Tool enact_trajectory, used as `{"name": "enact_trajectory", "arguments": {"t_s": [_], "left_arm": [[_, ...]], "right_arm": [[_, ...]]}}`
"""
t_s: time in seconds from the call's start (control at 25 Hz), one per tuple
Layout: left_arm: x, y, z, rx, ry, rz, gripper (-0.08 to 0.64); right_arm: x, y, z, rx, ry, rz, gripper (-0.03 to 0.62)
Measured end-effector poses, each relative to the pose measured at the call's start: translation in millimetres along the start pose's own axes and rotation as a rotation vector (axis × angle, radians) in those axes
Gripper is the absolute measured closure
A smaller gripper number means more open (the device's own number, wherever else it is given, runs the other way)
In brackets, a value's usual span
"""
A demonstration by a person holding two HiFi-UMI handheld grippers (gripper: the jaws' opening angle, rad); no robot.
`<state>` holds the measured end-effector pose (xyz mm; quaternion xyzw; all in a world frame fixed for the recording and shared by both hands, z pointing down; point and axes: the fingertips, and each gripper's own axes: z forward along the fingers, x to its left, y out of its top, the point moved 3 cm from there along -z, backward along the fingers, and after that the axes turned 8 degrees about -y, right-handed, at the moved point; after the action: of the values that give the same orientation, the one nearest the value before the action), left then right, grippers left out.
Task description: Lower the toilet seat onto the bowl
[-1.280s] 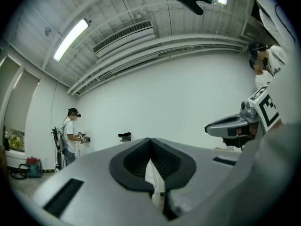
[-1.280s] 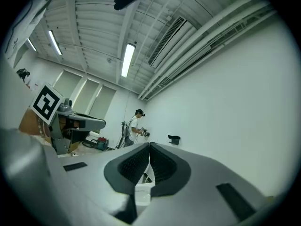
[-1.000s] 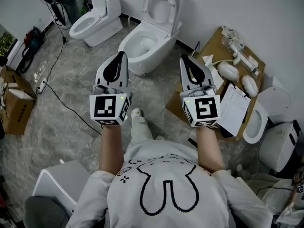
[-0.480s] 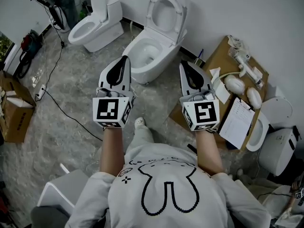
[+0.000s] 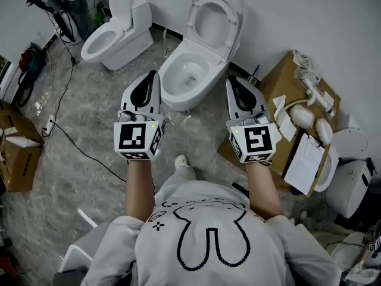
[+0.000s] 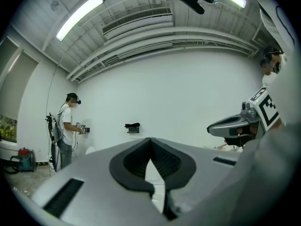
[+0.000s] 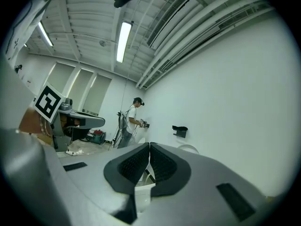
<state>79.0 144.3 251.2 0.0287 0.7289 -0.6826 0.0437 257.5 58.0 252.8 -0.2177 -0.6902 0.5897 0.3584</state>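
Note:
A white toilet stands in the upper middle of the head view, its seat [image 5: 215, 18] and lid raised against the wall above the open bowl [image 5: 186, 78]. My left gripper [image 5: 155, 74] is held level just left of the bowl's front and is shut with nothing in it. My right gripper [image 5: 230, 80] is level at the bowl's right side, also shut and empty. Neither touches the toilet. In the left gripper view the pads of the left gripper [image 6: 151, 139] meet at the tips. The right gripper [image 7: 149, 145] shows the same in the right gripper view.
A second toilet [image 5: 113, 31] stands at the upper left. To the right, flattened cardboard [image 5: 280, 70] carries plumbing parts beside a clipboard [image 5: 305, 162], with more white fixtures [image 5: 351, 177] past it. A cardboard box [image 5: 18, 154] and a floor cable [image 5: 77, 142] lie left. Another person [image 6: 68, 126] stands by the wall.
Both grippers and the head view have advanced toward the middle toilet, which now sits lower and nearer in view. Both grippers stayed shut.

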Motion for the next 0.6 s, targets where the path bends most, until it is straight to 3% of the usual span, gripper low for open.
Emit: {"name": "enact_trajectory", "arguments": {"t_s": [0.32, 0.6], "left_arm": [[58, -22, 30, 0.028, -0.029, -0.035, 0.551], [78, -37, 63, 0.049, -0.072, -0.051, 0.551]], "right_arm": [[18, -8, 56, 0.045, -0.033, -0.006, 0.562], [12, -24, 83, 0.097, -0.08, -0.002, 0.561]]}}
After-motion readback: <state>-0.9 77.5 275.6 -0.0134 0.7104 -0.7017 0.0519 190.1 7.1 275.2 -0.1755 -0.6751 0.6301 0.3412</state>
